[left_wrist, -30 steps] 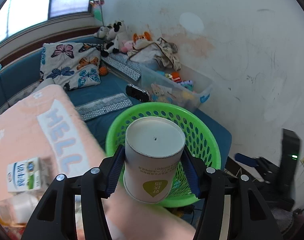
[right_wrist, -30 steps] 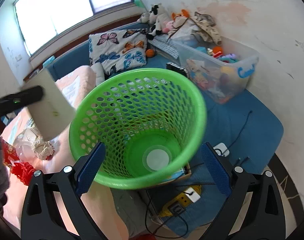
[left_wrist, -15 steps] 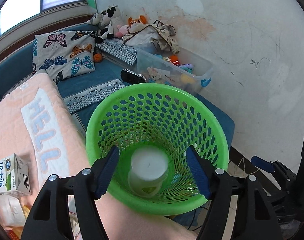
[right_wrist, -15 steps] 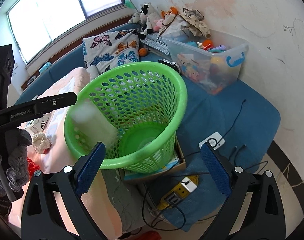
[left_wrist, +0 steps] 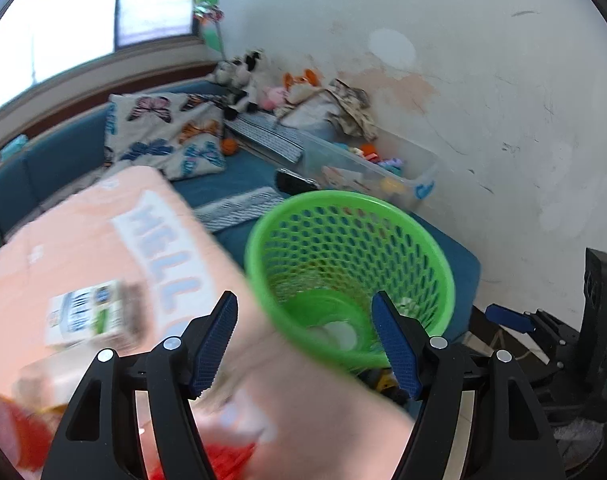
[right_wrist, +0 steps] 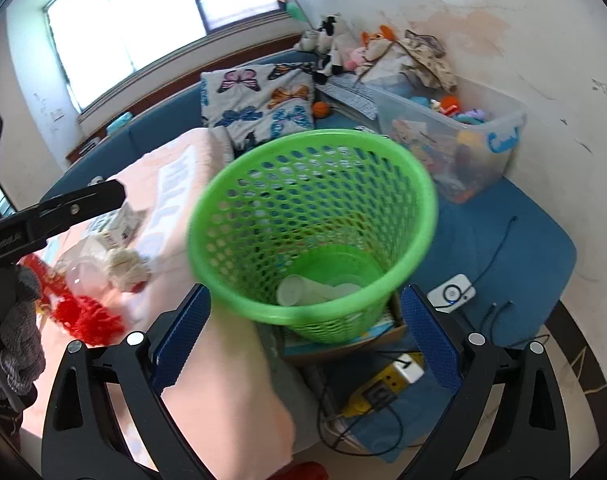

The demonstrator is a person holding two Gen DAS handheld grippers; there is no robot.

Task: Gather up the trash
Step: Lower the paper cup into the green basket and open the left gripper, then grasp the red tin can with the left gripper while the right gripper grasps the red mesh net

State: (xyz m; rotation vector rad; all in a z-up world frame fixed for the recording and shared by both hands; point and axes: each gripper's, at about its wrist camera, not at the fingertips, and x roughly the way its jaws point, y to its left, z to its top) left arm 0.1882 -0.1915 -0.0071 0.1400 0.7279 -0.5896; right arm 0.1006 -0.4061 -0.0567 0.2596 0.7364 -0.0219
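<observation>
The left hand-held gripper [left_wrist: 304,342] stands well open with nothing between its blue pads, poised over the corner of the peach-pink cloth-covered table [left_wrist: 83,248] beside the green perforated plastic basket [left_wrist: 349,276]. The right hand-held gripper [right_wrist: 305,338] is spread wide and holds nothing, its jaws either side of the basket's near rim without touching it. The white paper cup [right_wrist: 303,291] lies on its side at the basket's bottom. On the table near its edge sit a blurred milk carton [left_wrist: 91,316], a crumpled white wad [right_wrist: 125,266] and red netting [right_wrist: 85,316]. Blue floor matting [right_wrist: 503,248] lies open to the right of the basket.
</observation>
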